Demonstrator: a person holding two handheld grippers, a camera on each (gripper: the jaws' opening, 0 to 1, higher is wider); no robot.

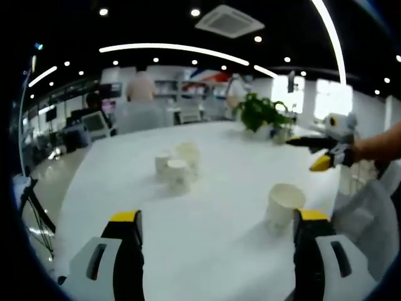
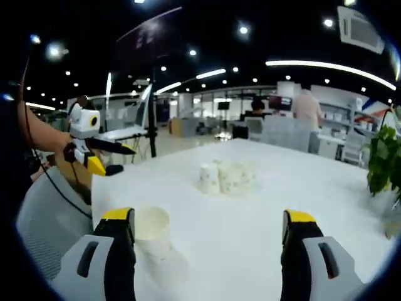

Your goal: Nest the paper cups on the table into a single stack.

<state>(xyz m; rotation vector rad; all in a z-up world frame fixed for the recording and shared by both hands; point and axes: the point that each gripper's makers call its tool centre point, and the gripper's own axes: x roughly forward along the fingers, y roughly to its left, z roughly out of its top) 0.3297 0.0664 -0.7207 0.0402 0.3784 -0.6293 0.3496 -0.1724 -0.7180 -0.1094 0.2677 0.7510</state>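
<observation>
While both tongs hang spread w/ nothing pinched, left tongs [image 1: 218, 226] sit near lone cup [image 1: 284, 207]. Cup cluster [image 1: 177, 165] stands farther on table [image 1: 213, 251]; right tongs [image 2: 207, 229] face it.

Both views face each other low across the table [image 1: 213, 188], sharing the cups [image 2: 225, 177].

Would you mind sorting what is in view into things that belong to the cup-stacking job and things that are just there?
Belongs to the job:
- lone paper cup near the table edge
- cluster of paper cups mid-table
- left gripper, jaws open
- right gripper, jaws open

Just there:
- potted plant
- office desks and monitors behind
- grey chair
</observation>
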